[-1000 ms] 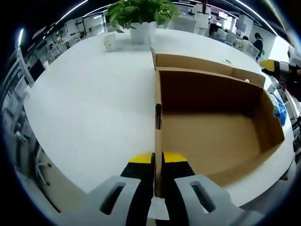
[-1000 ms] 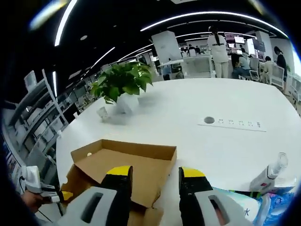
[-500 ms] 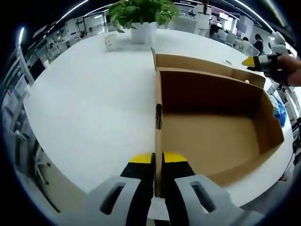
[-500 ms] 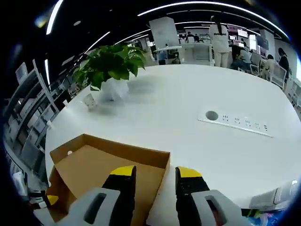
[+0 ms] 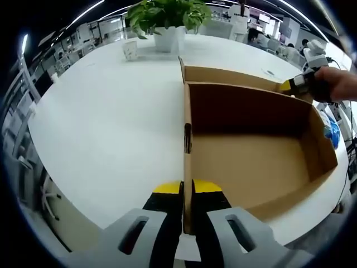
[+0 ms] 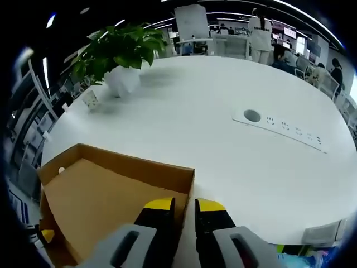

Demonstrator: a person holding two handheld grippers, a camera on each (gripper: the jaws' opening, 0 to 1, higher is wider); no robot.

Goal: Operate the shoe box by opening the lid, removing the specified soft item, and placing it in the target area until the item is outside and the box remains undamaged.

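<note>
— Where is the box from your grippers?

— My left gripper is closed on the near wall of the shoe box; the cardboard edge stands between its jaws. The box runs its long axis from this wall away toward the plant. My right gripper is at the opposite side. Its jaws are narrow and they straddle the box wall near the corner, but I cannot tell if they really press it.

— And the soft item?

— I see none inside; the floor of the box looks bare. A blue thing lies outside, just beside the far wall, but it is too small to name.

— What has changed?

— One second ago my right gripper was above the box with its jaws wide. Now it has come down to the rim and nearly closed. The left grip is the same.

— Which hand moves next?

— I think the right one, as the left only steadies the box.
</note>
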